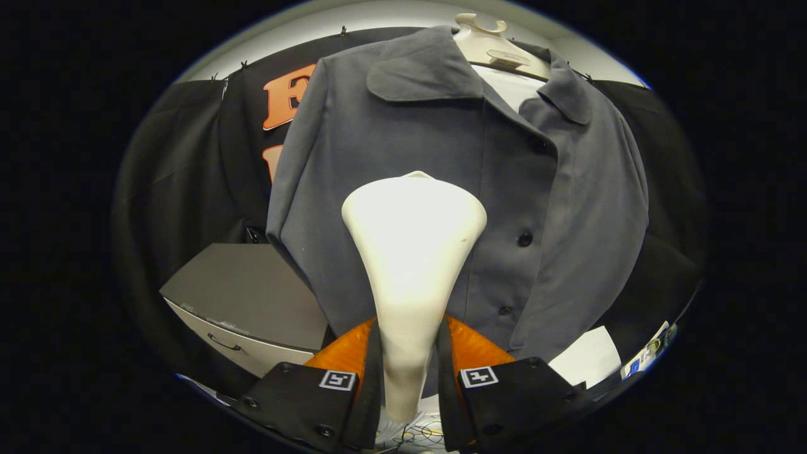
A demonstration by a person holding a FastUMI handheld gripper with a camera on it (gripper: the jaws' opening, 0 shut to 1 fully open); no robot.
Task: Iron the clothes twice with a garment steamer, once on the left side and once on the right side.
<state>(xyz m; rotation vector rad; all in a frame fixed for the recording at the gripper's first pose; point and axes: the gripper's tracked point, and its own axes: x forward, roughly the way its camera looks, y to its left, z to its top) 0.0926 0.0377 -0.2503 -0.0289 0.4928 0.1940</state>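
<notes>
Steamer [413,252] sat clamped in the tongs [408,372], both fingers pressing its narrow neck, wide head up against the grey shirt [391,126] hanging on its hanger [488,44], just beside the button placket. Judgement: head needed to stay flat on the cloth, travel slow and straight along one panel, clear of buttons. Cabinet [252,302] stood behind.

steamer [413,252] clamped between jaws, head just before shirt [441,157] on hanger [488,44]; cabinet [252,302] left.
</notes>
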